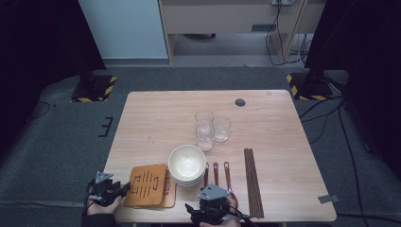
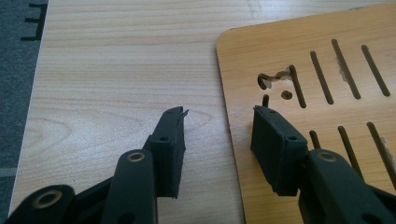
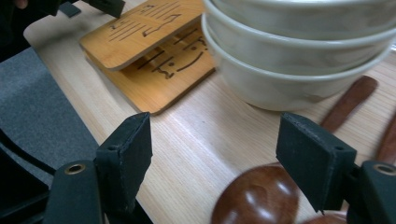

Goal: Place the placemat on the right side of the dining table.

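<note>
Wooden trivets point(image 1: 147, 185) lay stacked at the near left corner of the table point(image 1: 265, 118), directly in front of the left gripper point(image 2: 217, 128). In the left gripper view its jaws stood apart, astride the near edge of the top trivet, one jaw over the slotted board and the other over bare tabletop; whether either pad touched the board cannot be told. In the right gripper view the top trivet point(image 3: 140, 30) sat askew on the one beneath, its near edge raised.

Just beyond the right gripper point(image 3: 215, 158) and a little to its left stood a stack of pale bowls point(image 3: 299, 51), touching the trivets' right edge in the high view. The right gripper's jaws were wide apart with nothing pressed between them, and the bowl of a brown wooden spoon point(image 3: 257, 198) lay on the table between the pads, its handle running away past the bowls. Two more spoons lay alongside it. Well right of that gripper lay dark chopsticks point(image 1: 252, 182), and far ahead of it stood three clear glasses point(image 1: 211, 128).
</note>
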A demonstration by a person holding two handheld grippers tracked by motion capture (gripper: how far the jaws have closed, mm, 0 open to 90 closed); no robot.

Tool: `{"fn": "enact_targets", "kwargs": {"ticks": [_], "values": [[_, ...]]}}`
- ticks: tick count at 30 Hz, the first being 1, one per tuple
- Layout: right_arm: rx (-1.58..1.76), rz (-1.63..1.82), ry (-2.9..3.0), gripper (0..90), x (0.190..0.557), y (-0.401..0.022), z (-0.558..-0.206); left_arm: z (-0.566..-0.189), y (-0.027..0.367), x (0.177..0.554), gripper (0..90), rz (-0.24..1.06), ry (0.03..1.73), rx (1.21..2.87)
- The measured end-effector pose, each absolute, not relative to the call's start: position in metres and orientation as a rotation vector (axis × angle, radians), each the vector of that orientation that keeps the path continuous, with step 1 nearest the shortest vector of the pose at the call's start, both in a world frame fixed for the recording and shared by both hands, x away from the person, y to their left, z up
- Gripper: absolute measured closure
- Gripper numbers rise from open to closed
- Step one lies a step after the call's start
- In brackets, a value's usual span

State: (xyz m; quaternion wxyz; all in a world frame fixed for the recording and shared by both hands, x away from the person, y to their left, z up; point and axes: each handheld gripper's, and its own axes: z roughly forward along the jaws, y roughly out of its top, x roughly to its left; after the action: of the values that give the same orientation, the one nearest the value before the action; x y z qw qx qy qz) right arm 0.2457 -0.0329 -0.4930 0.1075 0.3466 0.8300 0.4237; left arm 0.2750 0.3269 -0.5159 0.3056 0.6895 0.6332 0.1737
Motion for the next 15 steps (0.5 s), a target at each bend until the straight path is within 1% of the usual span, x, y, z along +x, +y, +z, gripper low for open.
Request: {"fn": "enact_targets", "kwargs": {"ticks": [15], "values": [[0.986, 1.269, 2.489, 28.1, 0.245, -0.014, -0.494, -0.516, 0.327, 0.275, 53.5, 0.458, 1.676, 1.825]]}}
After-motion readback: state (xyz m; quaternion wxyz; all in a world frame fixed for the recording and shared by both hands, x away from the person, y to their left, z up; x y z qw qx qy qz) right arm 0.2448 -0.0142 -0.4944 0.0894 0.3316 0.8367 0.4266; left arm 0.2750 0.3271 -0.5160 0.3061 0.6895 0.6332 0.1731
